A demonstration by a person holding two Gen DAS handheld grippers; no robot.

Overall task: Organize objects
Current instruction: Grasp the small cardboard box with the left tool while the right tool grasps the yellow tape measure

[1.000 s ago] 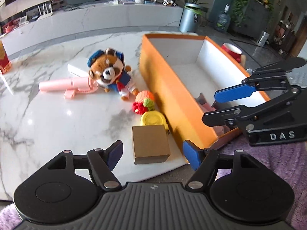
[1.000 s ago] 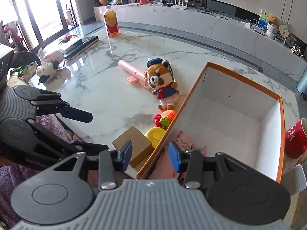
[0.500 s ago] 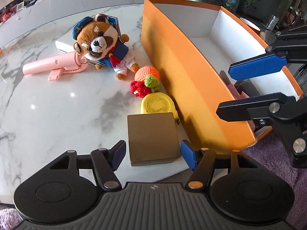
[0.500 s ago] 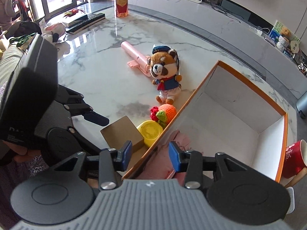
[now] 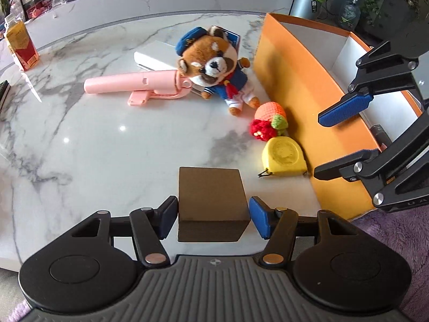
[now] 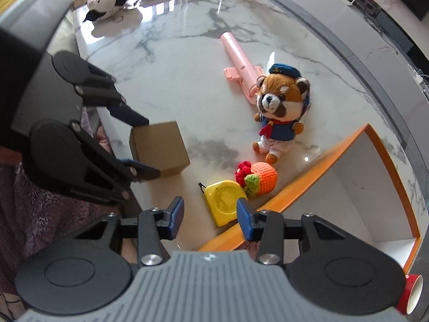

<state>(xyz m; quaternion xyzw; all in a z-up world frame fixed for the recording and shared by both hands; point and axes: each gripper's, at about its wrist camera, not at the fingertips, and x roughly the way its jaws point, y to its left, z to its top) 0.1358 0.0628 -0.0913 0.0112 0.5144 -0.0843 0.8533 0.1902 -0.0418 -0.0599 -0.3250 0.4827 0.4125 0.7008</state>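
On the white marble counter (image 5: pixel 112 145), left hand-held gripper (image 5: pixel 213 218) straddles a brown cardboard box (image 5: pixel 211 201).
Its jaws have just been closing, not yet gripping; right hand-held gripper (image 6: pixel 210 218) hangs open, empty.

Worktop (image 5: pixel 107 147) glossy veined marble. Brown box (image 5: pixel 211 198) matt cardboard. Bear toy (image 5: pixel 214 67) fuzzy plush cloth. Orange fruit (image 5: pixel 270 111) crocheted yarn. Tape measure (image 5: pixel 284 157) yellow plastic. Pink stick (image 5: pixel 128 84) smooth plastic.

left gripper (image 5: pixel 213 219) – black linkage, blue pads | right gripper (image 6: pixel 210 218) – same, silver screws, grey ribbed housing
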